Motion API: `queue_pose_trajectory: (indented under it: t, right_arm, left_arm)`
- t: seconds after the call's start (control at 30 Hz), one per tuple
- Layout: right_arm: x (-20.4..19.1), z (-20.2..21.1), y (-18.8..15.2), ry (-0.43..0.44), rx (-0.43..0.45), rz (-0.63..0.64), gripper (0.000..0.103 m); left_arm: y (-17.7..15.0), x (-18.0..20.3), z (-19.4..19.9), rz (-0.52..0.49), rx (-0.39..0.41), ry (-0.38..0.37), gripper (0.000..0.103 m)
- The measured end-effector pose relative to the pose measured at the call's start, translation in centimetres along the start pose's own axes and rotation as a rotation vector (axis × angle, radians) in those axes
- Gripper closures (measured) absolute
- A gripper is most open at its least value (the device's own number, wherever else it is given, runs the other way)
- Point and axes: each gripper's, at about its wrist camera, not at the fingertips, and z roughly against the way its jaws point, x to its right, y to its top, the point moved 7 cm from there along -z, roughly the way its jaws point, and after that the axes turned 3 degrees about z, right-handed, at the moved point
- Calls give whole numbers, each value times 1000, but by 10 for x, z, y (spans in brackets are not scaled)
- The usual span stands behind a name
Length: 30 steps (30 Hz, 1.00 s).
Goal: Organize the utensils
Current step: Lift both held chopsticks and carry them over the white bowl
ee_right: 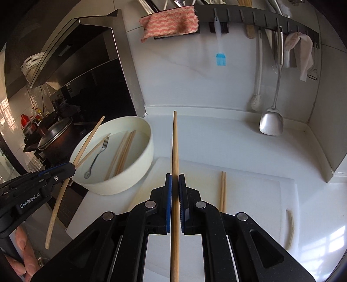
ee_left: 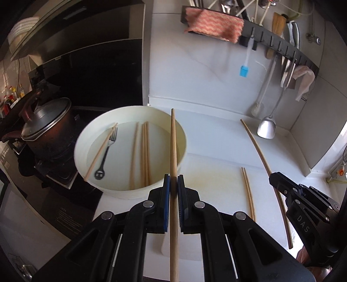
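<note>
My left gripper point(ee_left: 173, 180) is shut on a long wooden chopstick point(ee_left: 173, 141) that points forward over the rim of a white basin point(ee_left: 130, 192). In the basin lie a metal fork point(ee_left: 106, 151) and several chopsticks point(ee_left: 144, 156). My right gripper point(ee_right: 175, 180) is shut on another chopstick point(ee_right: 175, 141) above the white cutting board point(ee_right: 256, 195). A pair of chopsticks point(ee_right: 223, 191) lies on that board. Each view shows the other gripper from the side, right gripper point(ee_left: 274, 179) and left gripper point(ee_right: 72, 168), each with its stick.
A wall rack point(ee_right: 260, 15) at the back carries a pink cloth point(ee_right: 171, 21), a blue brush point(ee_right: 221, 58) and a steel spatula point(ee_right: 271, 123). A lidded pot point(ee_left: 45, 125) stands on the stove to the left of the basin. A person's hand point(ee_right: 23, 256) grips the left tool.
</note>
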Motion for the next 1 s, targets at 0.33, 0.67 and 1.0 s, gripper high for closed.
queue_pose_trajectory:
  t: [0.33, 0.67, 1.0]
  right_arm:
    - [-89, -70, 45, 2, -23, -49, 97]
    - [-133, -128, 64, 20, -85, -93, 97]
    - [-141, -179, 60, 48, -173, -80, 97]
  left_arm:
    - [46, -129, -48, -30, -5, -5, 95]
    - [48, -169, -120, -60, -123, -56, 95]
    - [40, -174, -171, -32, -230, -53, 95]
